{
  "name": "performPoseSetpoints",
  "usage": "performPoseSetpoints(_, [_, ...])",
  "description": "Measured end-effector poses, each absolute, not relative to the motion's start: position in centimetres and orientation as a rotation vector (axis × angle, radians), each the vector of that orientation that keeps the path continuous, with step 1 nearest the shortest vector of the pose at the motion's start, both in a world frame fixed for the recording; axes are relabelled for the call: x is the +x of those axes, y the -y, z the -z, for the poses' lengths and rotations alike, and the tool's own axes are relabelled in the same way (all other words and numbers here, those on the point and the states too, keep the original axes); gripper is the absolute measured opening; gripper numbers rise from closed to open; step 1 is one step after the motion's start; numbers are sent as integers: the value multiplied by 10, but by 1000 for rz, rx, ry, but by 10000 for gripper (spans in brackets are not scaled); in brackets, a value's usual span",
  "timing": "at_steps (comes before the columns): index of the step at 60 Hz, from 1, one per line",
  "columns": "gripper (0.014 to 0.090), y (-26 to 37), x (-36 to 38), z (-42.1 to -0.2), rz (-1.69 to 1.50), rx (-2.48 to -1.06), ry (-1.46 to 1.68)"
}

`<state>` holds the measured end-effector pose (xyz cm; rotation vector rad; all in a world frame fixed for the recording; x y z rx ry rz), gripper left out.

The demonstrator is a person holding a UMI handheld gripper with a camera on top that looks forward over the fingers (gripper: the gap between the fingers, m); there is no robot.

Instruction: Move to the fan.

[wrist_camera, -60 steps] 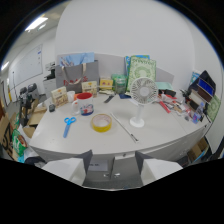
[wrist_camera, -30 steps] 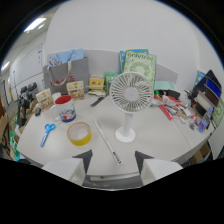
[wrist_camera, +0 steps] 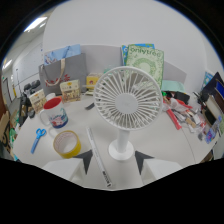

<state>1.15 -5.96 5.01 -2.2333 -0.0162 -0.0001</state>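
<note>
Item: white desk fan (wrist_camera: 127, 102) — upright on white table (wrist_camera: 165, 137), base just ahead of gripper (wrist_camera: 113, 161), stem roughly centred betw. the two fingertips.
Jaws: spread apart, nothing held.
Nr fan: yellow tape roll (wrist_camera: 67, 143) to its left; pen (wrist_camera: 98, 155) betw. tape & fan base; red-lidded cup (wrist_camera: 53, 111) further left.
Approach note: keep stem centred, come in level & slow — the tall head probably tips easily; steer clear of the pen.
</note>
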Motion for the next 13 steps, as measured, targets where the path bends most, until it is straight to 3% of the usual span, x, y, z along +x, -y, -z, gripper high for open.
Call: performPoseSetpoints(13, [845, 57, 13, -47, -7, -2237, 29])
